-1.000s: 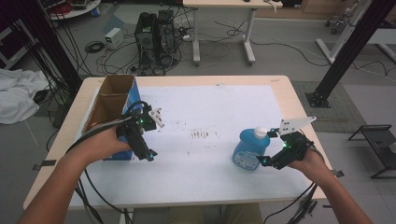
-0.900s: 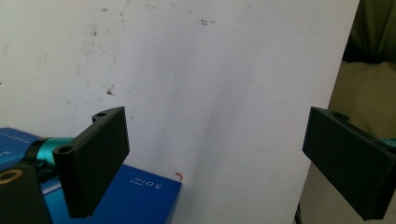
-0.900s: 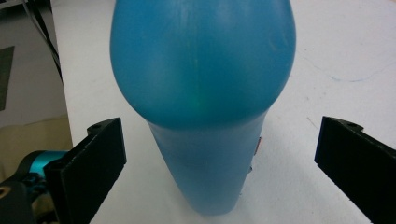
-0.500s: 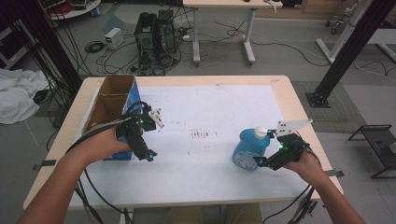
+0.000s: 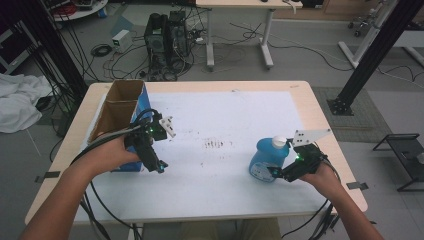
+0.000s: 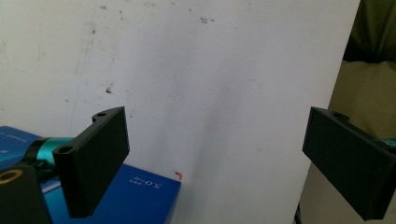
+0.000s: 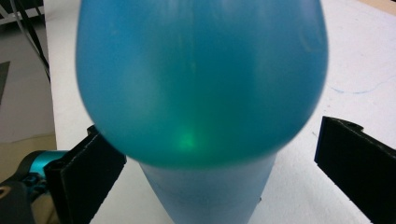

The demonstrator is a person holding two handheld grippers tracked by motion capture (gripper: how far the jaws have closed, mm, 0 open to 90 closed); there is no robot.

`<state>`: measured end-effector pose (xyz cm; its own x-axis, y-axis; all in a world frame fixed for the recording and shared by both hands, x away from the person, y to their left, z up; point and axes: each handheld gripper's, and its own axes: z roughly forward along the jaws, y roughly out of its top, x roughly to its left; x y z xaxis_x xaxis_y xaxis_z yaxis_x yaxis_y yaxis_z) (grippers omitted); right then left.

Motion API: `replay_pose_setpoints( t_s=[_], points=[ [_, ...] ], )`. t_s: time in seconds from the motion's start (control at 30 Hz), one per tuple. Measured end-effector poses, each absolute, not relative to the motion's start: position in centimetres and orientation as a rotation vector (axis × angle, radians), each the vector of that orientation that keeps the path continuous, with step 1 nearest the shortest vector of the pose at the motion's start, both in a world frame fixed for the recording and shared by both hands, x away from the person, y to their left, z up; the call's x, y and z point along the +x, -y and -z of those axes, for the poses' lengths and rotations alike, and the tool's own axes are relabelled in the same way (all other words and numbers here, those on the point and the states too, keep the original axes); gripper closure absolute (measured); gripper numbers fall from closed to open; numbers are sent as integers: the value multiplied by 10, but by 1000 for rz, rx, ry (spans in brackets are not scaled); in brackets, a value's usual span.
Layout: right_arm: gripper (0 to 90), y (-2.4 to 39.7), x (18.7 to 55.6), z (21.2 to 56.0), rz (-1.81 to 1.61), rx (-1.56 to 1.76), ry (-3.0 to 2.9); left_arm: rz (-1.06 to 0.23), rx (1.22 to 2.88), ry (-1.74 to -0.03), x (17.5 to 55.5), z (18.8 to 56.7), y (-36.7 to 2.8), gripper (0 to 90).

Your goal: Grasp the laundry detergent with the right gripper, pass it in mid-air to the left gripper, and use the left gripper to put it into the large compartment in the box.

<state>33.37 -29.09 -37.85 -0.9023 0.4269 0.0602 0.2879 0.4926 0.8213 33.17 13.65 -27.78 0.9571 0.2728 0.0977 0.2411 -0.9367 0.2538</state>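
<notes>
A blue plastic bottle (image 5: 265, 159) with a white cap stands upright on the white sheet at the right. My right gripper (image 5: 278, 173) is right against its lower side, open, with one jaw on each side of the bottle (image 7: 201, 84); in the right gripper view (image 7: 224, 161) the right jaw stands clear of it. My left gripper (image 5: 159, 167) hangs open beside a blue box (image 5: 120, 122) with an open cardboard top at the left. In the left gripper view (image 6: 215, 158) nothing lies between its wide jaws, and the blue box's corner (image 6: 140, 191) shows below.
A white sheet (image 5: 225, 115) with dark smudges at its middle covers most of the wooden table (image 5: 320, 120). Computers and cables (image 5: 165, 35) sit on the floor beyond, a black frame post (image 5: 365, 55) stands at the right, and a white cloth (image 5: 20, 105) lies at the left.
My right gripper has slid left, closer in around the blue bottle. The left gripper and the box have stayed put.
</notes>
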Motion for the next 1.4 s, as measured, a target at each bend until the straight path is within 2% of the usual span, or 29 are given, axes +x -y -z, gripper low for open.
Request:
replay_pose_setpoints(
  t_s=[1.0, 1.1, 1.17, 1.4],
  points=[
    [53, 287, 334, 389, -1432, 609, -2518, -189, 2873, -384, 332, 279, -137, 72],
    [82, 286, 332, 389, -1441, 628, -2521, -182, 2874, -384, 332, 279, -137, 72],
    [143, 286, 332, 389, -1446, 607, -2516, -182, 2876, -381, 332, 279, -137, 72],
    [143, 285, 332, 390, -1449, 613, -2515, -182, 2858, -406, 331, 281, -138, 72]
  ],
)
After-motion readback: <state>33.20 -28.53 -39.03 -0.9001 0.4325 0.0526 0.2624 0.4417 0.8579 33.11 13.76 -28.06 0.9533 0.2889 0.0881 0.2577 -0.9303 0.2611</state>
